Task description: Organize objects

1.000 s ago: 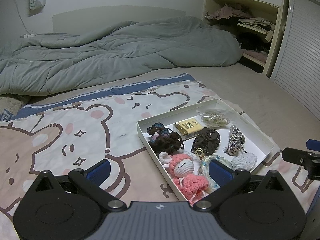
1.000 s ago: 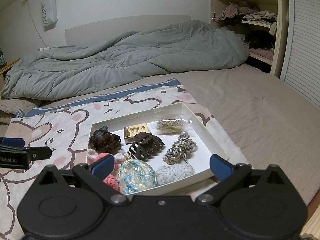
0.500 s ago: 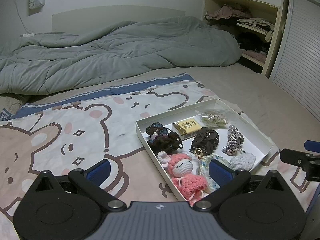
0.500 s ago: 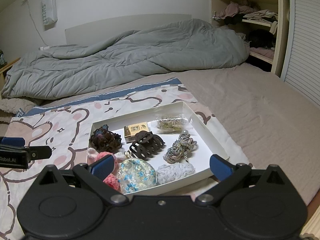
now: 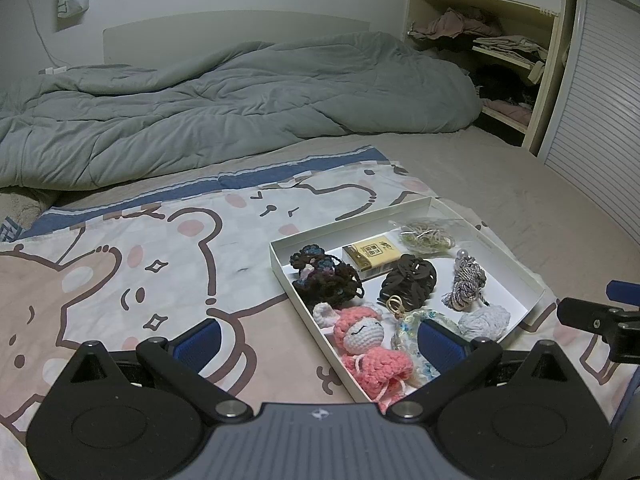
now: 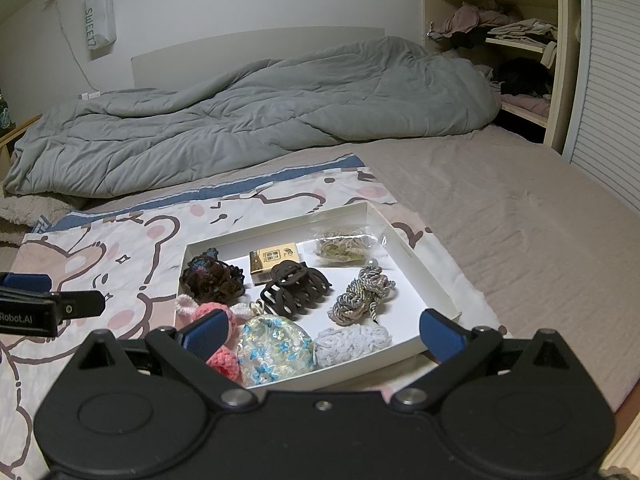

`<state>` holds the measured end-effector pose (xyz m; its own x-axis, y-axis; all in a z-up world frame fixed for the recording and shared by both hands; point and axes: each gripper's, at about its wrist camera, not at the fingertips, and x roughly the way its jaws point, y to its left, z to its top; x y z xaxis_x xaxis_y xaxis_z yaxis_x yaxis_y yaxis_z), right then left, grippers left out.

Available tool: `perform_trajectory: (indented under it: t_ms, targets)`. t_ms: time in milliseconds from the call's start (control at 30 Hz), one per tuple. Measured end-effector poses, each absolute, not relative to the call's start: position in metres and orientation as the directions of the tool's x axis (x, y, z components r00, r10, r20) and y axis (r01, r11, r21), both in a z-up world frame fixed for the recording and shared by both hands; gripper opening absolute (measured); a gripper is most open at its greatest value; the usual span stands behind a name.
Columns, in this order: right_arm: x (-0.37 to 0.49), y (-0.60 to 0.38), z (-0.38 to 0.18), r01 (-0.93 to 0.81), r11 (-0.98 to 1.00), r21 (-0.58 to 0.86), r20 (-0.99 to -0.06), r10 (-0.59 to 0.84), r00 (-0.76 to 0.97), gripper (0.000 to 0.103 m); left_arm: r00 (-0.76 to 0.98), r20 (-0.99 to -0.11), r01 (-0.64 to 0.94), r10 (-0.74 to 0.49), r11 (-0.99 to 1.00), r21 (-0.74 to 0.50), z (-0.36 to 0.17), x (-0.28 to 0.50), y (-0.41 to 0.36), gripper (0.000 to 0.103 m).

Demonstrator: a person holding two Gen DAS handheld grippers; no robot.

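A shallow white box lies on the bear-print sheet. It holds a dark yarn scrunchie, a yellow packet, a brown claw clip, a bagged cord bundle, a twisted rope, a grey scrunchie, a floral pouch and a pink crochet doll. My left gripper is open and empty, at the box's near left. My right gripper is open and empty over the box's near edge.
A grey duvet is heaped across the back of the bed. Shelves with clothes and a slatted door stand at the right. The bear-print sheet spreads left of the box; plain beige bedding lies to its right.
Both views have shifted only slightly; the box sits a little lower and nearer in them. Both grippers stay open and empty, and nothing in the box has moved.
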<state>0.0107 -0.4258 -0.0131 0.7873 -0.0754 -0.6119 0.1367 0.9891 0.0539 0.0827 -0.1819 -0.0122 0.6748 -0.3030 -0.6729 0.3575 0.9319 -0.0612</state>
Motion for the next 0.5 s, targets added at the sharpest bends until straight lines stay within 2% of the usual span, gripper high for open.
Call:
perform_trajectory:
  t_ms: [500]
  targets:
    - [0.0110, -0.4257, -0.0126, 0.137, 0.989, 0.055, -0.613, -0.075, 0.787, 0.103, 0.667, -0.681, 0.358, -0.303, 0.932, -0.063, -0.0137, 0.0810, -0.1850, 0.103]
